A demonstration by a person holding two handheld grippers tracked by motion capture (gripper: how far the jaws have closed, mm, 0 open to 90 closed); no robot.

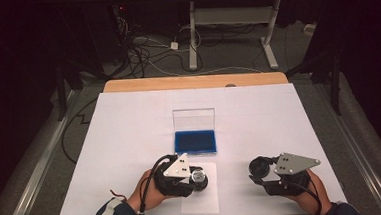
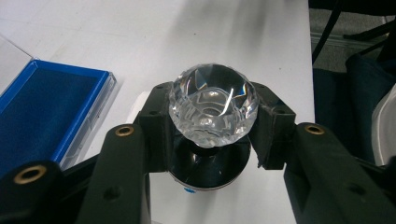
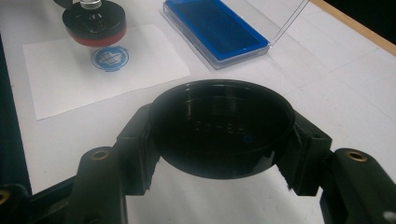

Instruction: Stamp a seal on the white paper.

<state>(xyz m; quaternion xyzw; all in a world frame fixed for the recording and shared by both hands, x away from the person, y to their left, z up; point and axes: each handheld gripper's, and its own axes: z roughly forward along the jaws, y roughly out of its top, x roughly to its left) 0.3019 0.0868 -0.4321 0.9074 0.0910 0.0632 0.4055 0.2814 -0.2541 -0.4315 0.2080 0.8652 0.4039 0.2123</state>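
My left gripper [image 1: 195,180] [image 2: 212,122] is shut on a stamp [image 2: 212,100] with a faceted clear knob and a round black base. In the right gripper view the stamp [image 3: 95,21] has a red rim and hangs just beyond a round blue print [image 3: 109,58] on a white paper sheet [image 3: 60,79]. My right gripper [image 1: 259,169] [image 3: 219,135] is shut on the stamp's round black cap [image 3: 219,126], held hollow side up over the table at the front right. A blue ink pad [image 1: 195,142] [image 3: 215,28] lies open in the middle, its clear lid [image 1: 194,120] upright.
The white table cover [image 1: 130,131] spans the desk, with the wooden edge [image 1: 192,81] at the back. The paper sheet [image 1: 200,199] lies near the front edge under the left gripper. Cables and a desk frame [image 1: 194,37] are on the floor beyond.
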